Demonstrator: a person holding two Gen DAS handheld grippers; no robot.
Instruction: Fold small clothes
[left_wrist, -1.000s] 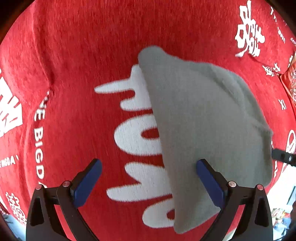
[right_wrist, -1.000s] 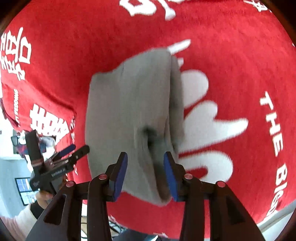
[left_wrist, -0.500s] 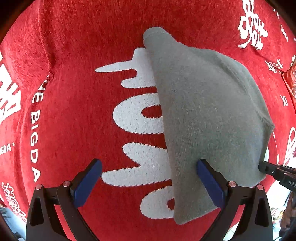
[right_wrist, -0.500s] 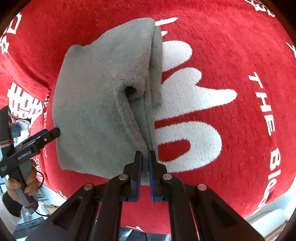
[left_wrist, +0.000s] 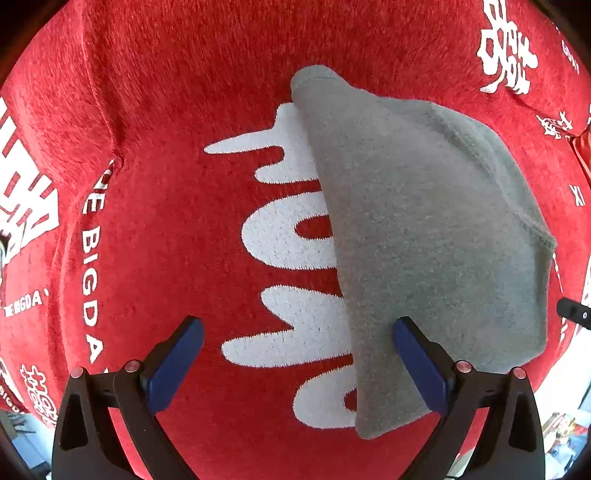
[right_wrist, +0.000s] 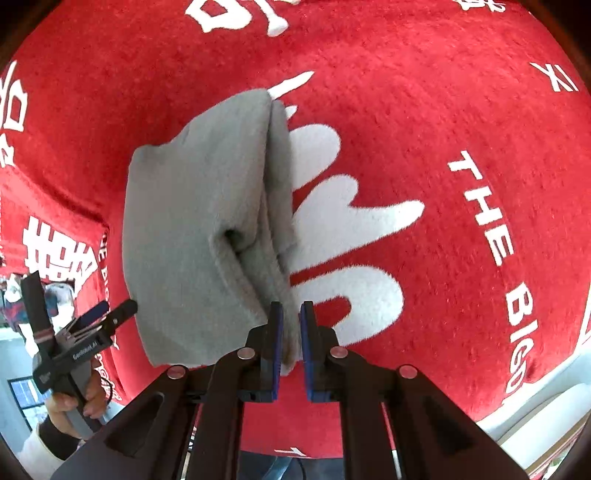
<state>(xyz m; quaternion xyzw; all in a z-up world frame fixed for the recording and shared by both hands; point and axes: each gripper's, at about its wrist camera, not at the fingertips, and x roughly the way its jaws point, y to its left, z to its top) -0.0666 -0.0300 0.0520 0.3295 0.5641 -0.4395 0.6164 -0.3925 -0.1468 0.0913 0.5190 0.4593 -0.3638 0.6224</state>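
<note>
A small grey fleece cloth (left_wrist: 424, 240), folded over on itself, lies on a red blanket with white lettering (left_wrist: 166, 147). My left gripper (left_wrist: 297, 325) hovers wide open and points straight down. Its right finger is over the cloth's left edge and its left finger is over bare blanket. In the right wrist view the cloth (right_wrist: 192, 221) runs up to my right gripper (right_wrist: 291, 314). Those jaws are nearly together and opening, with the cloth's near folded edge pinched between the blue pads. The right gripper's tip (left_wrist: 574, 315) shows at the cloth's right side.
The red blanket (right_wrist: 443, 129) covers the whole surface and drops off at a pale edge (right_wrist: 535, 417) near the right gripper. A hand (right_wrist: 74, 402) holds the left gripper (right_wrist: 103, 314) at the lower left, beyond the cloth's far side.
The right jaws, at first open astride the cloth's edge, closed on it and now stand slightly apart. The cloth's right side was drawn out a little. The left gripper stayed put.
</note>
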